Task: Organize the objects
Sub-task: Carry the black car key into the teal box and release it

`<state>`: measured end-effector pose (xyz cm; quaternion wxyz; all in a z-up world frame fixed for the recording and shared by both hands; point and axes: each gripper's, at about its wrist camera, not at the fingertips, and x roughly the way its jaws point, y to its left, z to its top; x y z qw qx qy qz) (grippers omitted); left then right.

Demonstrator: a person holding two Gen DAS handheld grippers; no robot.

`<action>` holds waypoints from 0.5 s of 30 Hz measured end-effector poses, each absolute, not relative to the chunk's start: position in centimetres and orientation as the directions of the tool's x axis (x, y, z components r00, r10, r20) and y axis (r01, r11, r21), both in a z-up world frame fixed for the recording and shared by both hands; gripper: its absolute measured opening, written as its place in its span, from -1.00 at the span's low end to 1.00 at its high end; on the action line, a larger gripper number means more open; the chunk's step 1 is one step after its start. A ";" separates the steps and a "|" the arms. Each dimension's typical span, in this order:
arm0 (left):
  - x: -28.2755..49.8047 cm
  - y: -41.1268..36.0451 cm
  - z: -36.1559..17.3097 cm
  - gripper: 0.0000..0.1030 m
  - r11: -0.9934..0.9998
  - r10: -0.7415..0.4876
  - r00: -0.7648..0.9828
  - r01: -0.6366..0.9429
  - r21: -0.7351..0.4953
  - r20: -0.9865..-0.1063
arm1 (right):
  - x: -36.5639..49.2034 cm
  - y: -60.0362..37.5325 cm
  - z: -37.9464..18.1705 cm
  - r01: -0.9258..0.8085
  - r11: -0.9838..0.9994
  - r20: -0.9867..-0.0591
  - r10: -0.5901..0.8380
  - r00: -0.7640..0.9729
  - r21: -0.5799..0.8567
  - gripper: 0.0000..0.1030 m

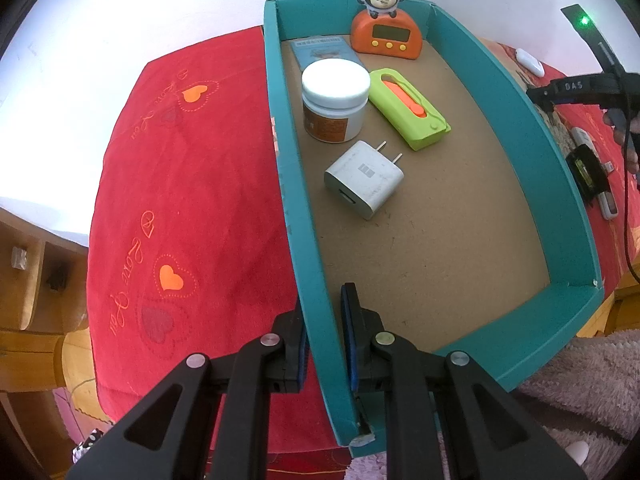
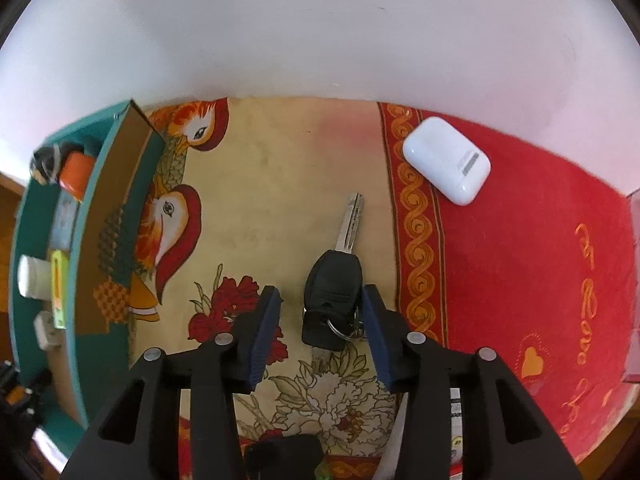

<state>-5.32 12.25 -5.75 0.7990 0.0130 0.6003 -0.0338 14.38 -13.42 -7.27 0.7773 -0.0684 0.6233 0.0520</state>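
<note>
- Gripping the near left wall of the teal box (image 1: 516,92), the left tongs (image 1: 325,340) straddle it, one pad outside and one inside, closed on the cardboard edge.
- Inside the box, on its brown floor, stand an orange clock with a monkey figure on top (image 1: 385,26) against the far wall, a light blue card (image 1: 320,50) lying flat beside it, a white-lidded jar (image 1: 335,98) in front of the card, a lime green case with an orange slider (image 1: 408,108) to the right of the jar, and a white plug charger (image 1: 364,178) nearer the camera, lying on its side with its prongs pointing away.
- The box rests on a red cloth with heart patterns (image 1: 180,200) that covers the surface.
- The right tongs (image 2: 320,312) are spread apart, low over the flowered part of the cloth, with a black car key (image 2: 334,284) lying between the pads; the right pad is just beside the fob and key ring, though contact cannot be told.
- The key's metal blade points away from the camera.
- A white earbud case (image 2: 446,160) lies farther off to the right on the red part of the cloth, well apart from the key.
- From the right wrist view the box sits at the left edge, with its contents partly visible.
</note>
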 end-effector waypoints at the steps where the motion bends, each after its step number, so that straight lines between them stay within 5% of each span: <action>1: -5.3 12.3 -5.8 -0.75 0.998 -0.038 0.278 0.068 -0.020 -0.960 | 13.9 -12.7 -7.5 -0.173 0.984 -0.974 -0.013 0.228 -0.054 -0.31; 2: -5.3 12.2 -5.8 -0.75 0.998 -0.037 0.279 0.068 -0.019 -0.960 | 13.7 -12.4 -7.6 -0.175 0.983 -0.972 -0.002 0.237 -0.045 -0.42; 15: -5.4 12.5 -5.7 -0.75 0.997 -0.047 0.279 0.069 -0.029 -0.959 | 11.3 -12.5 -6.8 -0.145 0.987 -0.961 0.102 0.259 0.065 -0.44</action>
